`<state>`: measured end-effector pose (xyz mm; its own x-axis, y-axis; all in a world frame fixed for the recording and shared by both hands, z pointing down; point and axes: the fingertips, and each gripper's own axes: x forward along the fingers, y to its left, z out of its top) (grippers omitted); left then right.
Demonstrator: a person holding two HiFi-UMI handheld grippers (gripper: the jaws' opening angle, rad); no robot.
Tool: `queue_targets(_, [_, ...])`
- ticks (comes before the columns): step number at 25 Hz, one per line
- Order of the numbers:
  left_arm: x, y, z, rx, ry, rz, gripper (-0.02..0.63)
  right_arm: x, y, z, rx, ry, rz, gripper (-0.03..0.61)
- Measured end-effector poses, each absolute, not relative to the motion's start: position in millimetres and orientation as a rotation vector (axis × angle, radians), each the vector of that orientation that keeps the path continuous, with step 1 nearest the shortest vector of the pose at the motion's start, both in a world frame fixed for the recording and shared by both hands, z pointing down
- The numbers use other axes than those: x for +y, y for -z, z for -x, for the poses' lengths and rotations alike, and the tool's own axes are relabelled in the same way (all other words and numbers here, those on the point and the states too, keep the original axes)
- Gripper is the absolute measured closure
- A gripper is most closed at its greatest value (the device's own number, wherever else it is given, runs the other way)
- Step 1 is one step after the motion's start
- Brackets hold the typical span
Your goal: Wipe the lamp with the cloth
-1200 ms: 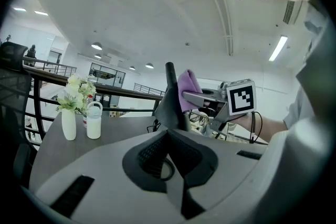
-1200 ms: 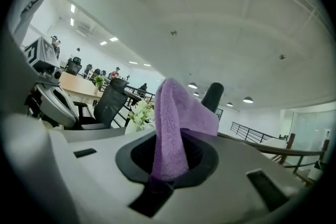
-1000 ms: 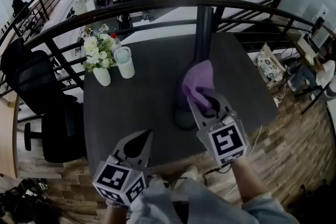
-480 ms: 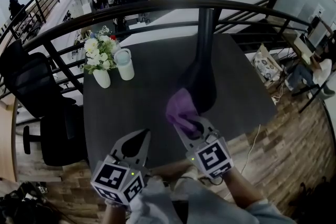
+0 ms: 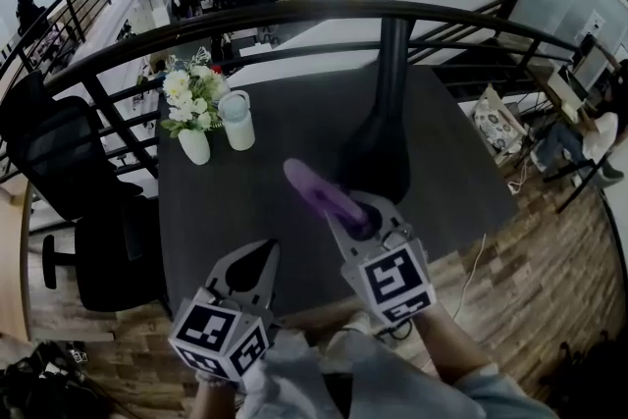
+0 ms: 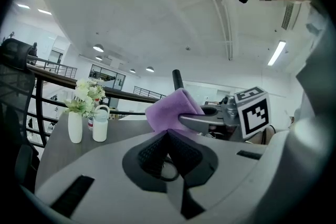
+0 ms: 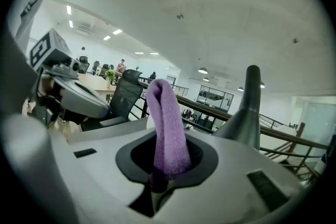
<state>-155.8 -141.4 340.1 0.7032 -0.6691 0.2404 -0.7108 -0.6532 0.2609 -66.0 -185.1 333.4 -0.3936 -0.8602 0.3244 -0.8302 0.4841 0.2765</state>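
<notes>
The right tongs [image 7: 167, 168] are clamped on the purple cloth [image 7: 167, 128]. It stands up out of their jaws as a folded strip, held in the air above the dark counter [image 5: 285, 128]. The black lamp [image 5: 381, 152] stands on the counter just beyond and to the right of these tongs, and the cloth shows a gap from it. The left tongs [image 6: 167, 139] are pressed together with nothing between them, low and left of the right tongs. Well ahead and left of them, a white vase of flowers [image 5: 192, 142] and a white mug [image 5: 236, 121] stand side by side.
</notes>
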Motion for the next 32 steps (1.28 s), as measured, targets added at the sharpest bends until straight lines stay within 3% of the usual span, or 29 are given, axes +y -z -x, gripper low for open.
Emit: queue_targets(32, [-140.5, -335.4, 132.3, -1.099, -0.172, -2.591, 0.601, -284.7, -202.9, -42.1, -2.014, 0.566, -1.648, 0.528])
